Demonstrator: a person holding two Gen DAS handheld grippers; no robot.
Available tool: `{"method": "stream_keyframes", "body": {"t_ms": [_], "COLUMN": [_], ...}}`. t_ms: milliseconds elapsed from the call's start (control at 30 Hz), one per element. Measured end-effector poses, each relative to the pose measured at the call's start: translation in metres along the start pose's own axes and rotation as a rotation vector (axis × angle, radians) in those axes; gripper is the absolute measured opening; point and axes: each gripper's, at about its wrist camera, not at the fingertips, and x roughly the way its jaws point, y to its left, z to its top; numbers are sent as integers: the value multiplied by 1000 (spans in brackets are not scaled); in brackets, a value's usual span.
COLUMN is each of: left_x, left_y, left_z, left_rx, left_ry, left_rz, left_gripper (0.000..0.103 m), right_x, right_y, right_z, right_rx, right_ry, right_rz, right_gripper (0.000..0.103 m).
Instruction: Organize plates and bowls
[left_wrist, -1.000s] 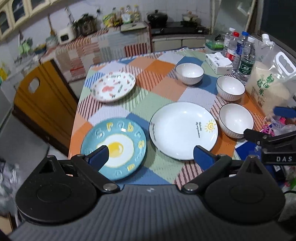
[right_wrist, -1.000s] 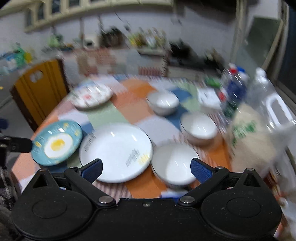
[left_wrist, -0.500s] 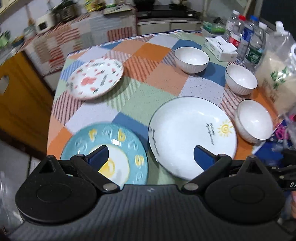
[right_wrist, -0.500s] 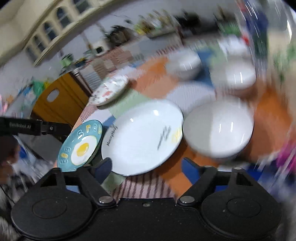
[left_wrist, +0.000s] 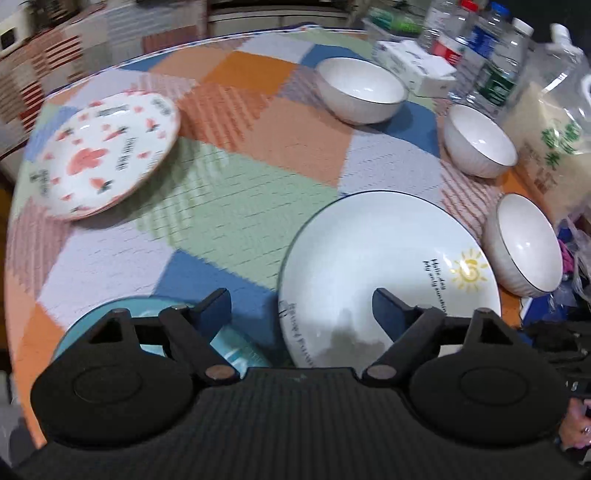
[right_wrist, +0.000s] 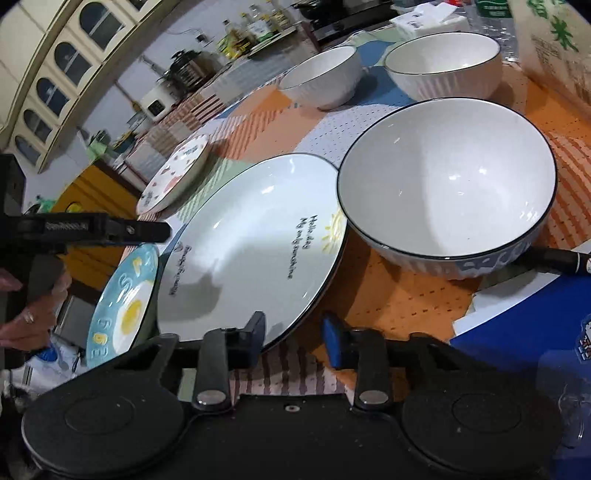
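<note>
Between right tool (right_wrist: 293, 341) jaws | white plate (right_wrist: 251, 251) rim | closing, untouched

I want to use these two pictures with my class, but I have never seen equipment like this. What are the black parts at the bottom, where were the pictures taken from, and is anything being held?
A person holds a hand-held gripper in each hand; each carries a camera looking along its two fingers. The left hand-held gripper hangs open over the sun plate. The right hand-held gripper has just been closing, nothing gripped. On the tablecloth also lie an egg plate, a flower plate and three bowls, the nearest bowl.
</note>
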Motion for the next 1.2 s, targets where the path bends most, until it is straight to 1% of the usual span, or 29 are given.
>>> {"method": "stream_keyframes", "body": {"t_ms": [33,67,133,167,200,233,267,300,367,467,567,667,833,900,1033,1100,1200], "left_x": [4,8,19,23,26,29,33,34,33,31,29,24,10,6,4,6,19], "left_y": [-2,-4,-4,-3,-2,-2,-1,1,3,4,0,0,17,22,29,35,52], "left_z": [0,0,1,0,-2,-3,-4,-4,-5,-5,-8,-11,-4,2,20,31,44], "left_rx": [16,26,17,13,12,13,9,-3,-23,-15,28,57,-3,-19,-14,-11,-61], "left_ry": [-4,3,38,48,57,68,85,88,90,86,64,47,18,20,20,20,59], "left_rz": [2,4,11,12,15,16,14,11,3,-1,14,13,-25,-27,17,35,19], "left_gripper": [81,79,59,56,49,35,26,25,24,23,23,23,23,23,23,23,23], "right_x": [2,3,4,5,6,6,6,6,6,6,4,7,4,3,7,13,30], "right_y": [1,3,5,7,7,8,9,9,9,8,11,16,19,24,40,45,39], "right_z": [1,3,7,8,8,7,7,7,8,8,7,6,8,17,36,51,73], "right_rx": [2,-8,-10,-2,5,11,16,18,18,1,-48,-100,-124,-123,-155,-167,-116], "right_ry": [-1,-1,-11,-15,-21,-27,-31,-35,-38,-37,-38,-46,-66,-75,-74,-47,3], "right_rz": [-8,-20,-49,-65,-79,-90,-99,-105,-109,-106,-110,-117,-86,-82,-94,-84,-55], "right_gripper": [31,27,25,24,23,23,22,22,22,23,23,24,24,24,24,24,23]}}
